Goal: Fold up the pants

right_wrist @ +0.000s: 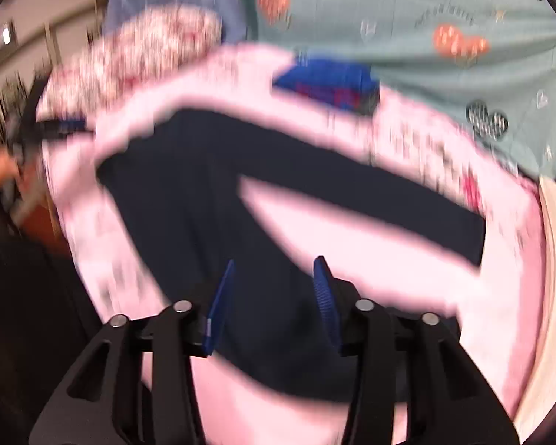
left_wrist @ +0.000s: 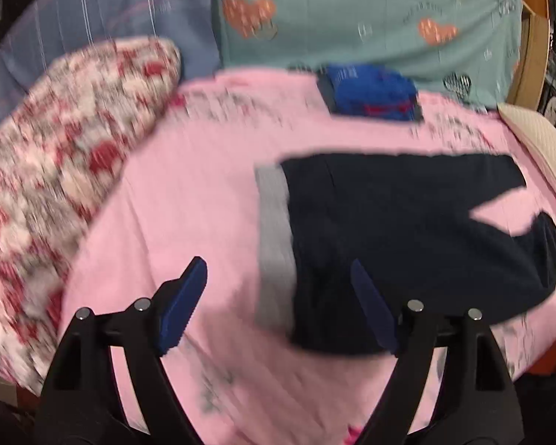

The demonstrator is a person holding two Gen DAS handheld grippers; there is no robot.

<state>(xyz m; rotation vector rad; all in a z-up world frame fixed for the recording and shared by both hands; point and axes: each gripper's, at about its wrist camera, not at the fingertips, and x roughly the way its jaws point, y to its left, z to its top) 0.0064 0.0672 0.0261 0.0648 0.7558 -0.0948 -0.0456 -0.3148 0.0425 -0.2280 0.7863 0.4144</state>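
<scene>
At the far left of the left wrist view a red-and-white floral quilt (left_wrist: 66,155) is bunched along the edge of the pink bedsheet (left_wrist: 189,200). The left gripper (left_wrist: 278,282) hangs above the sheet with its blue-padded jaws spread wide and nothing between them; one pad stands over bare pink cloth, the other over the dark fabric. Between them runs the grey waistband (left_wrist: 274,244) of the navy pants (left_wrist: 396,222), which lie flat on the sheet with the two legs reaching to the right and parting in a V. Beyond the pants, near the teal heart-print pillow (left_wrist: 370,15), sits a folded blue garment (left_wrist: 370,92). A cream pillow (left_wrist: 541,141) pokes in at the right edge.

In the right wrist view (heavily smeared by motion) the pants (right_wrist: 189,200) spread across the pink sheet (right_wrist: 352,237), and the right gripper (right_wrist: 274,270) is over the nearer leg, its jaws moderately apart and holding nothing.
</scene>
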